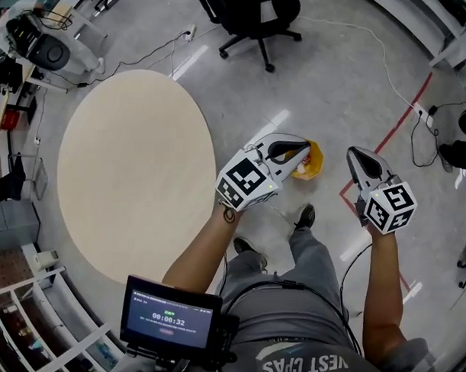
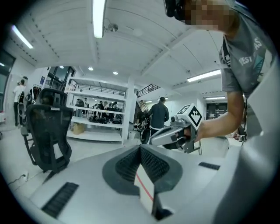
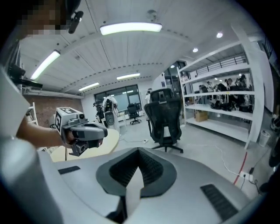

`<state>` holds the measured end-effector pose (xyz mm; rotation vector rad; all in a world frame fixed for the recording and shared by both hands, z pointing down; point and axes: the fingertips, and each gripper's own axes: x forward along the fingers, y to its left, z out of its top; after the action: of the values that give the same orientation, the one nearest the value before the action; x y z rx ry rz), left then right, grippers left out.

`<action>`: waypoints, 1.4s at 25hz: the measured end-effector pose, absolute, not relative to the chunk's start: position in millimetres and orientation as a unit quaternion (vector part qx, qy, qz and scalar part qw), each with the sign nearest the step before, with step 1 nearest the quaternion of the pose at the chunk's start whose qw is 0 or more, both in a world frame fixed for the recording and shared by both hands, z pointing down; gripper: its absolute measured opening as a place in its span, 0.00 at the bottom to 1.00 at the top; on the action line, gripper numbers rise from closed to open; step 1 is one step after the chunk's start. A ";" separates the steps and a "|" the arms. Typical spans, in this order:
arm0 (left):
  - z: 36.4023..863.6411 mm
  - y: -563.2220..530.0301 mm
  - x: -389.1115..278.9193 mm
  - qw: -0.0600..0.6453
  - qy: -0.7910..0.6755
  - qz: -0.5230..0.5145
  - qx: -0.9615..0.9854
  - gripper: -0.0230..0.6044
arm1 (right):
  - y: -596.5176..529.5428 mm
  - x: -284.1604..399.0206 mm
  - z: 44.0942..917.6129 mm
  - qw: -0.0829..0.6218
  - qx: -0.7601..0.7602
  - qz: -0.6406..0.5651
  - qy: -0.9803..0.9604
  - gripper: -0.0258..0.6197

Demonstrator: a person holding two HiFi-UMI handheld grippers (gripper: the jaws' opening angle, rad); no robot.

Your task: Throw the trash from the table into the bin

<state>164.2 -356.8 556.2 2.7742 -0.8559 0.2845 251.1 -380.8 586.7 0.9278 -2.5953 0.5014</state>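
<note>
As the table (image 1: 133,170) sat bare, task looked done.
Both jaws shut, empty; bin (image 1: 316,165) lay below left gripper (image 1: 287,150), right gripper (image 1: 363,161) beside.

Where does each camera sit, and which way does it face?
Head view: on the person's head, facing steeply down at the round table and yellow bin; forearms, legs, left claw, right claw show.
Left gripper view: on the left claw, facing across the room at an office chair and shelves; own closed jaws, person's torso show.
Right gripper view: on the right claw, facing across the room; own closed jaws show.
Shared: both gripper views show chair, shelves and the other claw.
</note>
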 end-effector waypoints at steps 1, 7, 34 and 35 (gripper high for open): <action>533.0 -347.5 157.1 0.102 -0.292 0.092 0.946 0.10 | -373.6 242.5 560.4 0.159 0.325 0.166 -0.917 0.06; 460.0 -328.7 130.1 0.047 -0.307 0.075 0.948 0.10 | -363.8 203.6 475.5 0.109 0.295 0.110 -0.943 0.06; 309.9 -83.8 -133.3 -0.061 -0.524 0.041 0.848 0.10 | -95.9 -105.6 273.4 0.020 -0.050 -0.088 -0.995 0.05; 313.3 -77.0 -140.5 -0.058 -0.532 0.040 0.843 0.10 | -86.5 -113.4 275.6 0.022 -0.063 -0.089 -0.994 0.05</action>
<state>-140.5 -77.0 313.3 2.7529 -1.7379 0.1311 -113.4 -86.5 275.6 -0.1940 -3.0799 -0.2774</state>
